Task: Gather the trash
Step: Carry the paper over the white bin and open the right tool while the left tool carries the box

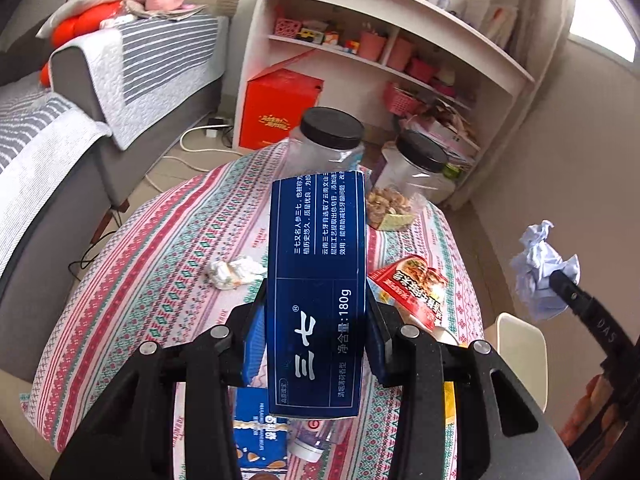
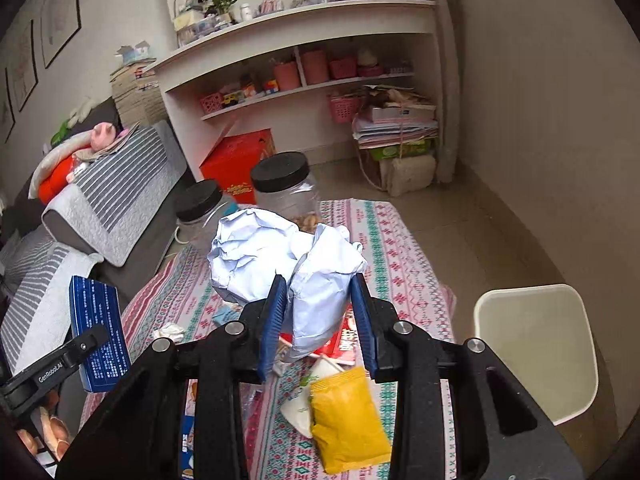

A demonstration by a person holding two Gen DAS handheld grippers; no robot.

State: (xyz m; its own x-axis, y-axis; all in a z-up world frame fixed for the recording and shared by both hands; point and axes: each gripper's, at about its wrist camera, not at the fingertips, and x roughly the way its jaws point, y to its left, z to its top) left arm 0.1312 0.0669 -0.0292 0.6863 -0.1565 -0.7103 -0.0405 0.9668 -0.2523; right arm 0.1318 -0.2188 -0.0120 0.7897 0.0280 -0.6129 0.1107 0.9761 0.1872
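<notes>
Trash is split between my two grippers, both held up over the bench (image 1: 132, 280) with its patterned cloth. I'm holding a dark blue toothpaste box (image 1: 316, 292) in the left gripper (image 1: 316, 320), fingers (image 1: 256, 320) pinching its long sides, box lying lengthwise along them, lifted clear of the cloth. In the right wrist view the same box (image 2: 98, 328) is showing at far left, above the bench edge. I'm holding a crumpled pale blue paper wad (image 2: 288, 264) in the right gripper (image 2: 320, 320), blue pads (image 2: 274, 316) pressing on its lower lobe, the rest bulging up and left past the fingertips. From the left wrist view that wad (image 1: 540, 268) is hanging off the bench's right side.

Still lying on the bench: a small white crumpled tissue (image 1: 234, 270) left of the box, a red snack packet (image 1: 412, 288) to its right, a yellow sachet (image 2: 348, 424) near the right gripper, and a blue biscuit wrapper (image 1: 260, 436) at the near edge. Two clear jars with black lids (image 1: 332, 128) are standing at the far end. A cream bin (image 2: 536, 352) is sitting on the floor just off the bench's right side.
</notes>
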